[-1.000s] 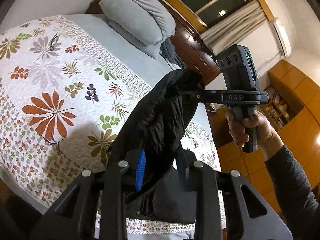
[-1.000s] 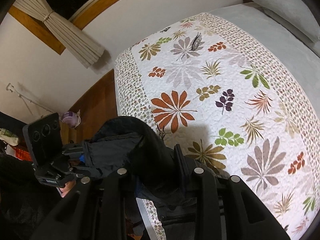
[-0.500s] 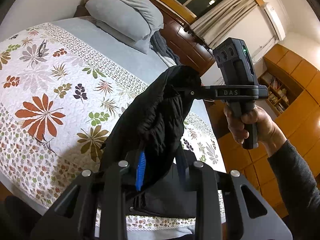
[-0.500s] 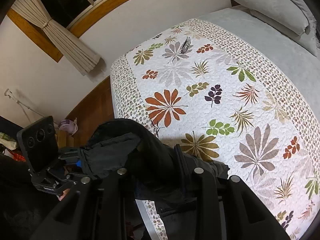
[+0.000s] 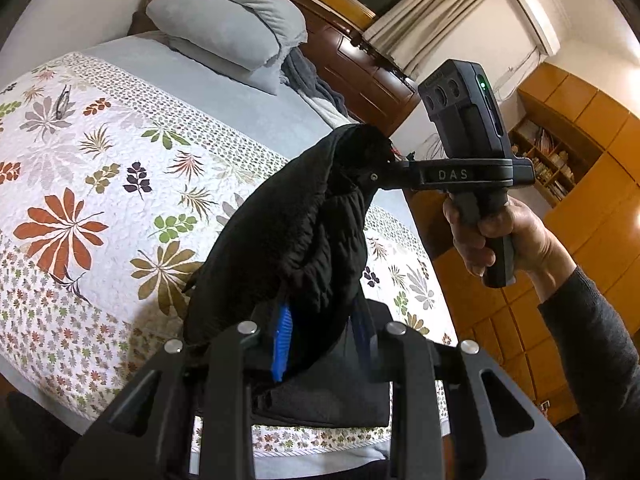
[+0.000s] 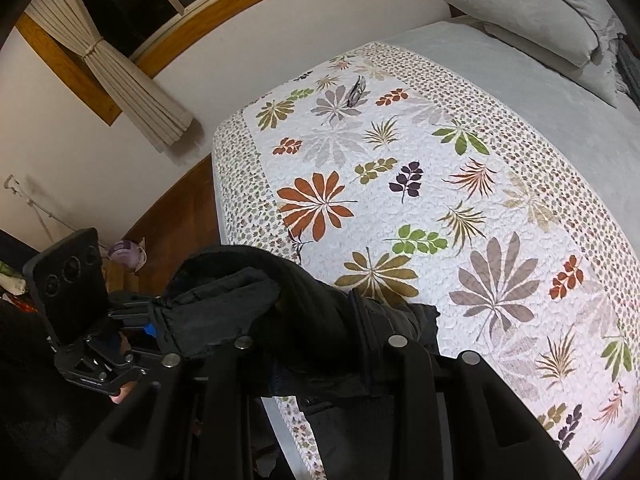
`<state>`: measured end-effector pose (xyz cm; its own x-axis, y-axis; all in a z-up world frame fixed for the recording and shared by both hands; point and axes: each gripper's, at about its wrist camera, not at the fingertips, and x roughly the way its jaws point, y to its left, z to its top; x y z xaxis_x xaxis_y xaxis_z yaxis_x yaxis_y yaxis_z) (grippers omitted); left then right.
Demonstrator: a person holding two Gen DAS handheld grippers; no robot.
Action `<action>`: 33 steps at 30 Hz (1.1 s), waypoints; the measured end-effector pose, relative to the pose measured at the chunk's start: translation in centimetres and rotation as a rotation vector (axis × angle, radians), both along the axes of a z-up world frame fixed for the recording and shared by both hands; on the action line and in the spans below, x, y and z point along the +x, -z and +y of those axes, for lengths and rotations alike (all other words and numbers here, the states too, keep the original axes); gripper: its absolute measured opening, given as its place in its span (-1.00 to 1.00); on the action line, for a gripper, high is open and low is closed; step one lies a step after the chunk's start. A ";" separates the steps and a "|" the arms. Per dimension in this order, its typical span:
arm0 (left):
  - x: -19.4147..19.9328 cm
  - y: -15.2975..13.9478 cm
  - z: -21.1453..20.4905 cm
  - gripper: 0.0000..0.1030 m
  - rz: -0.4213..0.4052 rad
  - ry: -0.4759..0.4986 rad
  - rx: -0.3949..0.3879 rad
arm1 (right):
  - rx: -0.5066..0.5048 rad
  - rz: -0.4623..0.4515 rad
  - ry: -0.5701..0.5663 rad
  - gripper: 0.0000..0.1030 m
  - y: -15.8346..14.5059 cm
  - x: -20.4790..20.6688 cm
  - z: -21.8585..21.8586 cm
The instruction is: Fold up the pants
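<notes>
Black quilted pants (image 5: 296,236) hang bunched in the air between my two grippers, above the near edge of the bed. My left gripper (image 5: 320,332) is shut on one end of the pants, with a blue pad (image 5: 283,340) showing against the cloth. My right gripper (image 5: 380,168) is shut on the other end, up and to the right in the left wrist view. In the right wrist view the pants (image 6: 256,304) stretch from my right gripper (image 6: 320,344) to the left gripper (image 6: 148,320) at the lower left. The fingertips are buried in cloth.
The bed carries a white quilt with a leaf print (image 6: 420,200) over a grey sheet (image 5: 224,92). Grey pillows (image 5: 228,20) lie at the head. A small dark item (image 6: 357,90) lies on the far quilt. Wooden cabinets (image 5: 580,208) stand to the right, a curtained window (image 6: 132,72) to the left.
Both grippers have lifted the pants and carried them slightly over the bed. The bed sits lower in both views. The grips have not changed.
</notes>
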<state>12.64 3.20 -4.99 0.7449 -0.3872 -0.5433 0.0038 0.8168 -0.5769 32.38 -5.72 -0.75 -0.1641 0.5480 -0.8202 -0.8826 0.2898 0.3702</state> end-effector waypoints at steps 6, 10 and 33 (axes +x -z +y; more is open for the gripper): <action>0.6 0.6 -1.7 -0.52 0.015 0.028 0.011 | 0.006 -0.002 0.007 -0.45 0.6 0.3 -1.8; 1.0 1.0 -2.8 -0.53 0.022 0.048 0.019 | 0.014 -0.001 0.014 -0.45 1.0 0.7 -3.1; 3.5 5.0 -13.8 -0.53 0.082 0.215 0.111 | 0.089 0.039 0.090 -0.47 5.2 2.4 -14.3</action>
<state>16.18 -10.57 -10.01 0.6035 -0.4666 -0.6466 0.1415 0.8607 -0.4890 34.77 -20.04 -5.94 -0.1414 0.6321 -0.7619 -0.8391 0.3319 0.4311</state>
